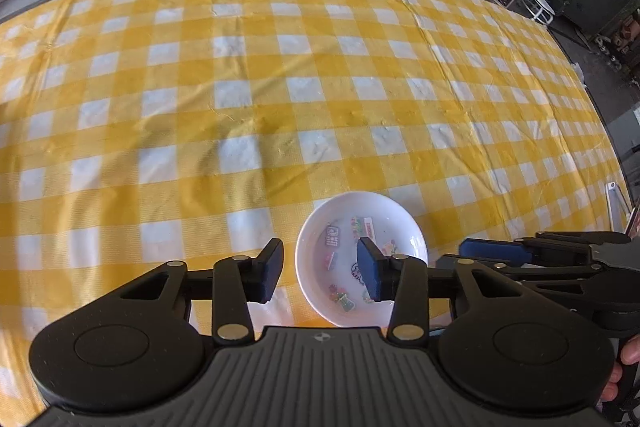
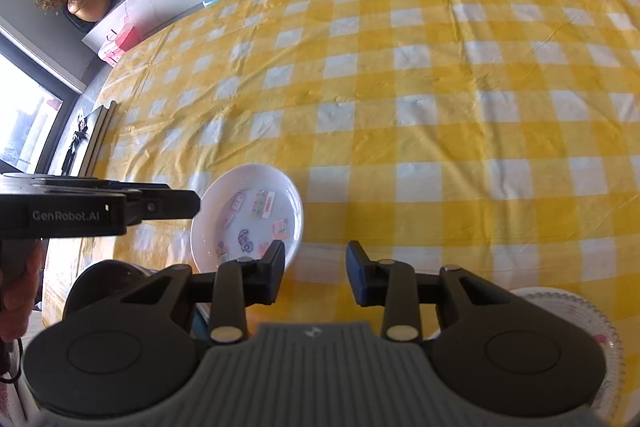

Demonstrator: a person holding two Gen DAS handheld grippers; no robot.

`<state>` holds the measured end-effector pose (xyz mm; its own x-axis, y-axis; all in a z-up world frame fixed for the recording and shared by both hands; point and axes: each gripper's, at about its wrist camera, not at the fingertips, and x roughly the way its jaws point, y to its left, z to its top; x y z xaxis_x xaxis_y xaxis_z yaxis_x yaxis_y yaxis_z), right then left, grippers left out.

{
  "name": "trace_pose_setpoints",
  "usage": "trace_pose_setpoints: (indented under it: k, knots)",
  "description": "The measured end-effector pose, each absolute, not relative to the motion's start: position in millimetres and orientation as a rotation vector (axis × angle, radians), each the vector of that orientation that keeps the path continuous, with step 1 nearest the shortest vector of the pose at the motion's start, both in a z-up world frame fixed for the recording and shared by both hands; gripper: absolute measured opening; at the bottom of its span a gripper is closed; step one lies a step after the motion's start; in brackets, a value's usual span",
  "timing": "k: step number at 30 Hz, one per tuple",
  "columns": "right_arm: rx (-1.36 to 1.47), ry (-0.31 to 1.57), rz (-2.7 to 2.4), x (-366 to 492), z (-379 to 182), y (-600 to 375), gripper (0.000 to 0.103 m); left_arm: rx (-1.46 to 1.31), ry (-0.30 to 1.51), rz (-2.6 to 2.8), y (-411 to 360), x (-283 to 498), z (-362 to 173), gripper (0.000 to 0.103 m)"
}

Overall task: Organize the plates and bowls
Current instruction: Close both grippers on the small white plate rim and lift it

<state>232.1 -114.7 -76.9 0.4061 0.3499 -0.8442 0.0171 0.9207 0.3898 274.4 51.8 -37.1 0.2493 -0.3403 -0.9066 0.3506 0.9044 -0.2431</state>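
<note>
Task barely started imo: the small white bowl [image 1: 362,259] w/ cartoon stickers inside sits alone on the yellow-check cloth [image 1: 280,67], nothing stacked. My left gripper [image 1: 320,263] is part open & empty, right pad over the bowl's inside, left pad outside its rim; my right gripper [image 2: 316,273] is part open, empty, bowl just left of it. Bowl is glossy, shallow, round; cloth is creased fabric; at my right gripper's lower-right is a pale patterned plate [image 2: 600,347], prob. plastic, mostly hidden.
</note>
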Motion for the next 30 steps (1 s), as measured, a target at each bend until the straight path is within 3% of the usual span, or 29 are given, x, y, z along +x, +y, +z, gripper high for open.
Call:
trace_pose_setpoints:
  k: [10,12,16,18,22,30]
  knots:
    - [0.369,1.165,0.222,247,-89,-100,0.034,0.019,1.260,-0.501,56,279,-55,0.035]
    - [0.370,1.168,0.226,248,-90,-98,0.024,0.027,1.265,-0.509,56,278,-57,0.029]
    - [0.367,1.162,0.226,248,-92,-95,0.016,0.052,1.258,-0.524,53,276,-59,0.021]
    - [0.372,1.161,0.221,250,-94,-94,0.006,0.072,1.251,-0.521,51,274,-60,0.016]
    - [0.375,1.151,0.197,250,-95,-95,0.003,0.074,1.238,-0.514,52,275,-59,0.006]
    - [0.402,1.089,0.166,243,-77,-110,0.002,0.070,1.155,-0.523,41,275,-26,0.005]
